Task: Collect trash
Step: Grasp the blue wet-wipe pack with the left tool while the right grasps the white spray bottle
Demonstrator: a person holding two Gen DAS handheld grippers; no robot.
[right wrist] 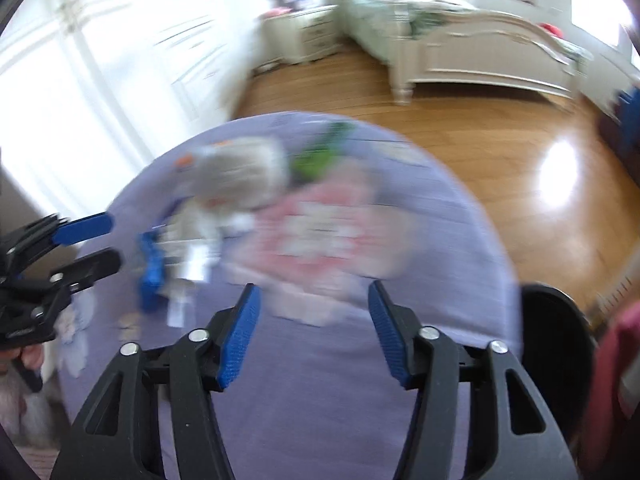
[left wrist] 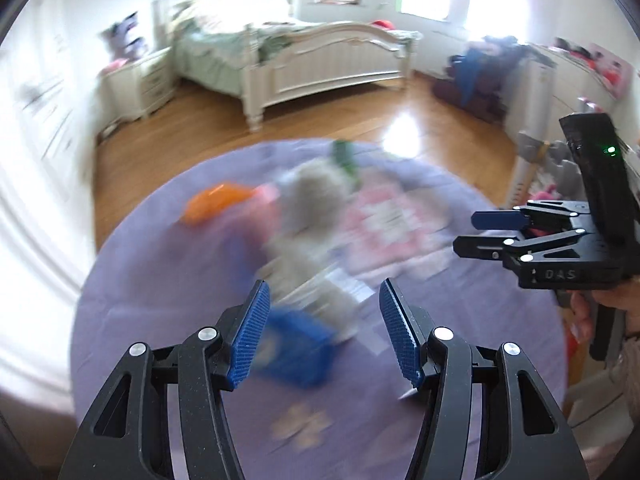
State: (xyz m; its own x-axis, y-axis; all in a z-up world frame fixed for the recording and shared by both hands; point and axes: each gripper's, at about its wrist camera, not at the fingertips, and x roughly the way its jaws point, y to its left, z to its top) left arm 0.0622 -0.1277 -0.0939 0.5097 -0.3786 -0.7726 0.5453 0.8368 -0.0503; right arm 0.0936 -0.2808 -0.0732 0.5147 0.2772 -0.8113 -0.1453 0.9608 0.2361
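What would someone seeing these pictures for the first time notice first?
A round purple rug fills the middle of the wooden floor, strewn with blurred clutter: an orange item, a blue box, a pink patterned piece. Behind stands a white bed. Both grippers hover open and empty.

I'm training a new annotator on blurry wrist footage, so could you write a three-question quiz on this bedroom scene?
1. True or false: the left gripper is clamped on the blue box.
2. What colour is the round rug under the clutter? A) green B) lavender C) red
3. Fill in: the white piece of furniture across the wood floor is a ____.

Key:
1. False: its jaws stand apart with nothing between the pads, as do those of the right gripper.
2. B
3. bed
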